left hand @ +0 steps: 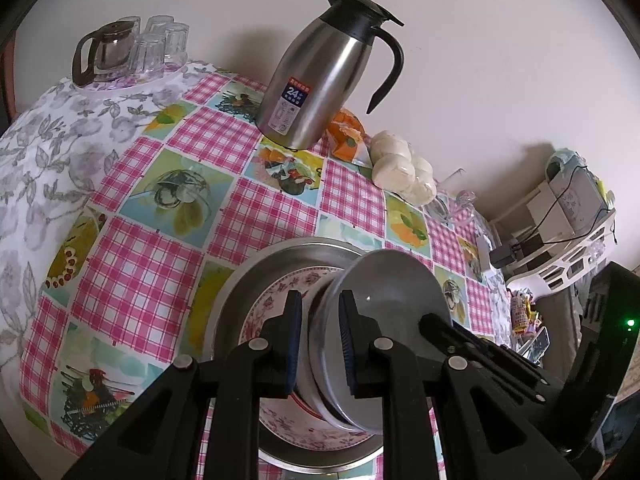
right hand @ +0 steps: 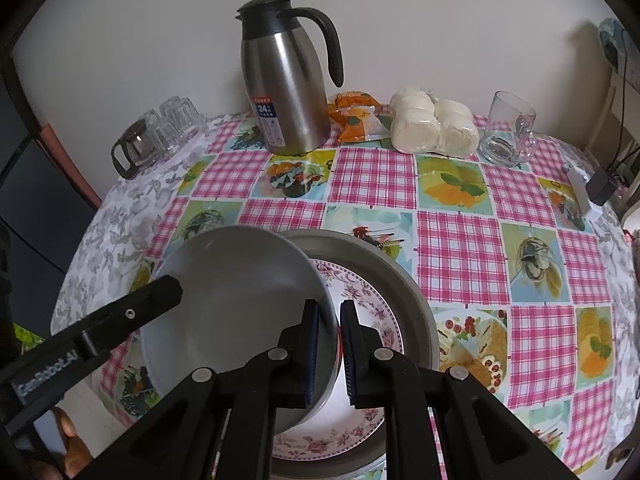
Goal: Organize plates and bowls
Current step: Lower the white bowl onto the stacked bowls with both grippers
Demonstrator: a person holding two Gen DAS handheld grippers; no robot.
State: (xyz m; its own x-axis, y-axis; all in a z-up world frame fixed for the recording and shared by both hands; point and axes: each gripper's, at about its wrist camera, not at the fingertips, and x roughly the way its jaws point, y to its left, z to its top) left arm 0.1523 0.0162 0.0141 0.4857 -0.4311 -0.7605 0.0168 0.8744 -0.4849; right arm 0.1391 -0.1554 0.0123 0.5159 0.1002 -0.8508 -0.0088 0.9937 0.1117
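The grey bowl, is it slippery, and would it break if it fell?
Probably slippery: the grey bowl looks smooth and glossy, and each tool pinches only its thin rim. It looks stiff, keeping its round shape while tilted. If ceramic, it may chip on the flowered plate beneath.

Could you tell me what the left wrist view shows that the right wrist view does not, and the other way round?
Only the left wrist view shows the white slotted rack at the right and the colourful packets below it. Only the right wrist view shows the clear glass mug whole, plus a fingertip at lower left. Both share the steel thermos jug, the wrapped white buns, the upturned glasses, and the grey bowl gripped at its rim by both the left gripper and right gripper, tilted over the floral plate in the metal pan.
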